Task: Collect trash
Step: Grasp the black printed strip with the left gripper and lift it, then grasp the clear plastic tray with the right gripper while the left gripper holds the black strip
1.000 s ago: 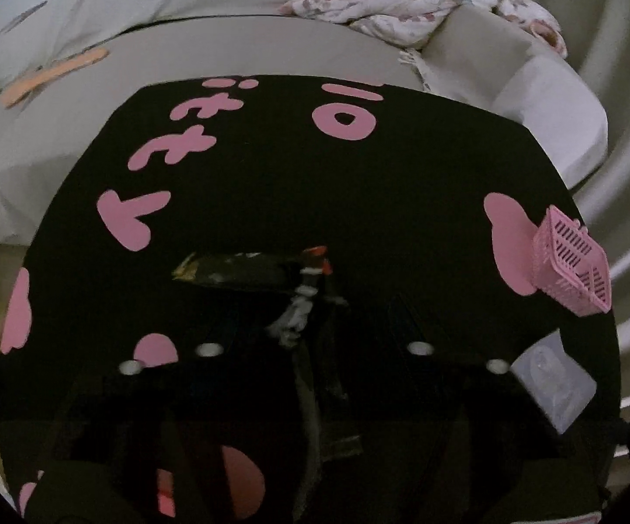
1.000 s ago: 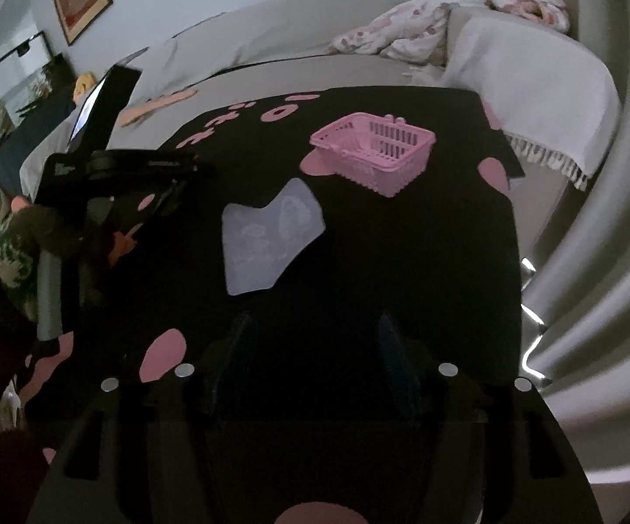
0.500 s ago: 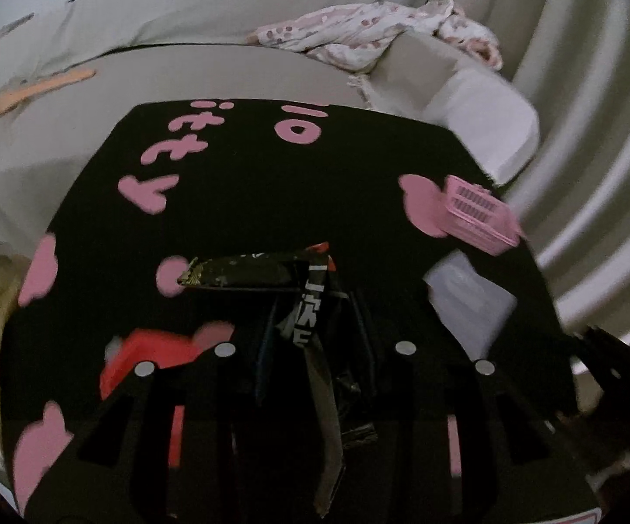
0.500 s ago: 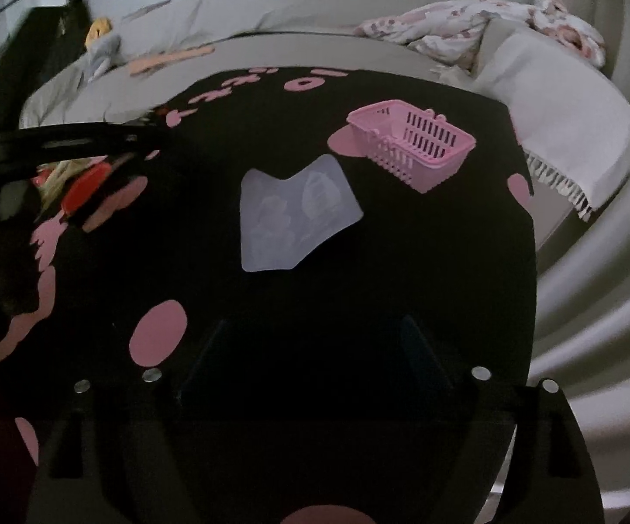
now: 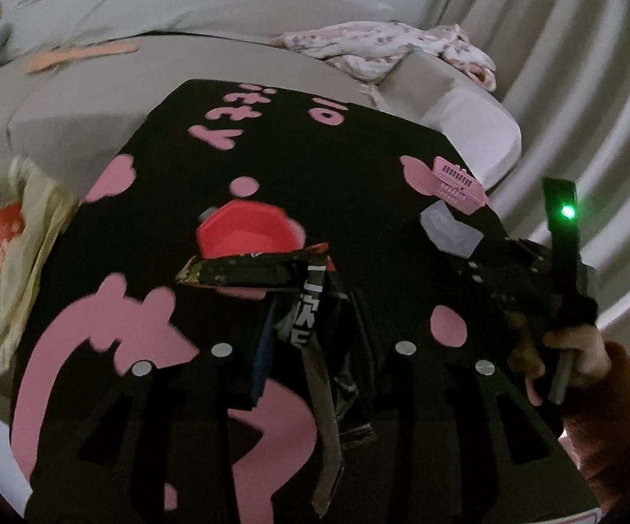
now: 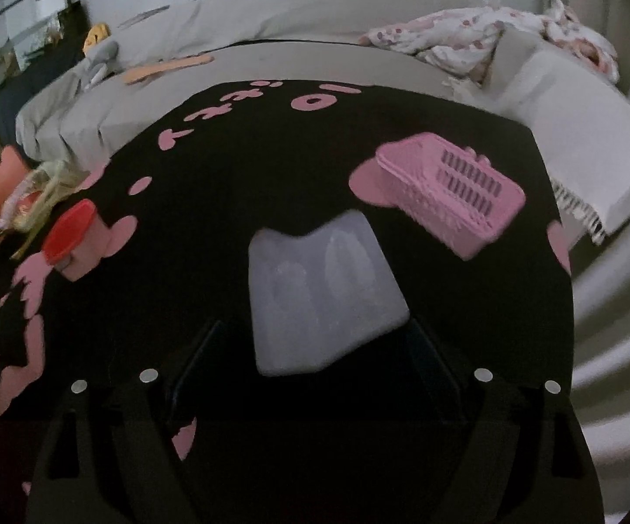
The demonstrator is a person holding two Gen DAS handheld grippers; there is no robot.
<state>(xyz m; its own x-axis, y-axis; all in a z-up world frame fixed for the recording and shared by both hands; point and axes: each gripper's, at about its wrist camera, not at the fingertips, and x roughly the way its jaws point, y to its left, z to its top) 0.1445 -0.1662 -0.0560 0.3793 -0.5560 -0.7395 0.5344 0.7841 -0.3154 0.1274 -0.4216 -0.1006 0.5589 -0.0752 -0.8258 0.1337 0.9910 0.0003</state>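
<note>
My left gripper [image 5: 310,305] is shut on a black snack wrapper [image 5: 253,271] and holds it above the black cloth, just in front of a red octagonal bin [image 5: 247,230]. The bin also shows at the left in the right wrist view [image 6: 70,232]. My right gripper [image 6: 315,349] is open, its fingers either side of the near edge of a clear plastic blister pack [image 6: 319,288] lying flat on the cloth. The pack shows small in the left wrist view [image 5: 448,229]. The right gripper's body and the hand holding it show in the left wrist view [image 5: 546,288].
A pink basket [image 6: 450,192] lies tipped on the black cloth with pink shapes [image 6: 271,166], right of the pack. A grey sofa [image 6: 271,43] with a flowered blanket [image 6: 480,39] runs behind. A yellowish bag with packets [image 5: 5,253] sits at the left edge. Curtains [image 5: 576,65] hang at the right.
My left gripper has pulled back and left with the wrapper, bringing the red bin into view under it. My right gripper has moved forward to the blister pack.
</note>
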